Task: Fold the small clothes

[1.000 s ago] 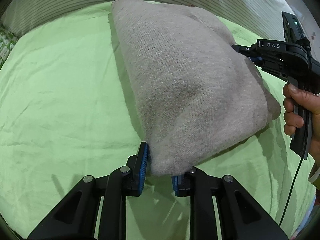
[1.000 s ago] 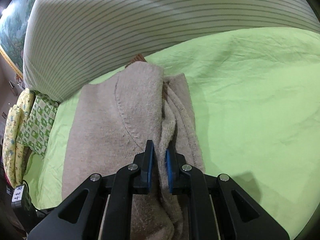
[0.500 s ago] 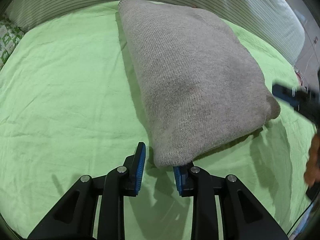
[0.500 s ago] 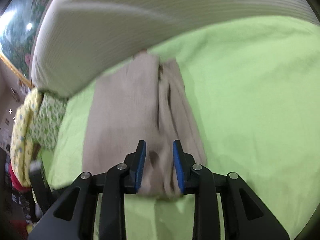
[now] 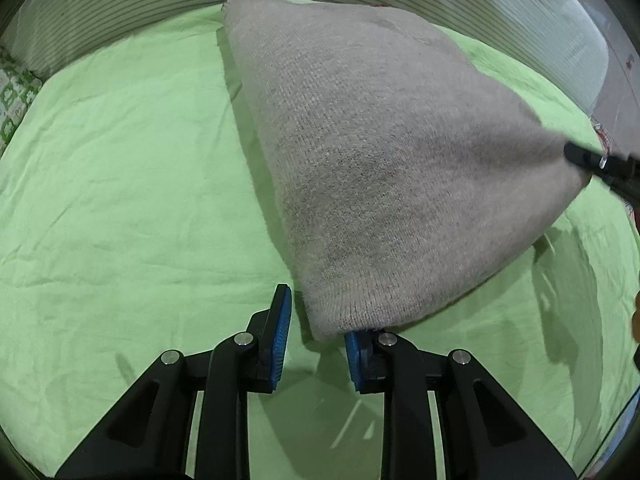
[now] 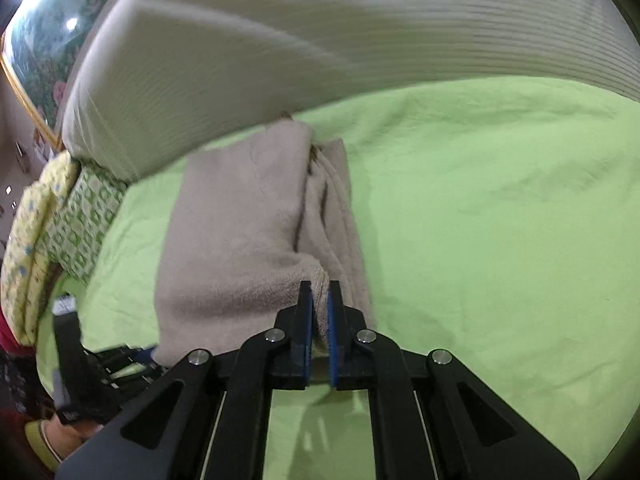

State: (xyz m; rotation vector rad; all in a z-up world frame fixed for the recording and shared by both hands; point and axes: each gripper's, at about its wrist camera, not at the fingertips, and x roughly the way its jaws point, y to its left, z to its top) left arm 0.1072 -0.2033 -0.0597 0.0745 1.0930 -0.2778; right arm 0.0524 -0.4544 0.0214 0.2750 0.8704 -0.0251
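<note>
The folded grey sweater (image 5: 380, 152) fills the middle and right of the left view, on the green bed sheet (image 5: 120, 184). Your right hand-held gripper (image 6: 319, 312) has just been closing and now pinches the sweater's near corner, low in the middle of its view. Your left hand-held gripper (image 5: 316, 344) is not squeezing; the other near corner only rests on one pad. It looks like you are starting the next fold. Close the left one on its corner, then lift both corners together toward the striped pillow (image 6: 320, 40).
</note>
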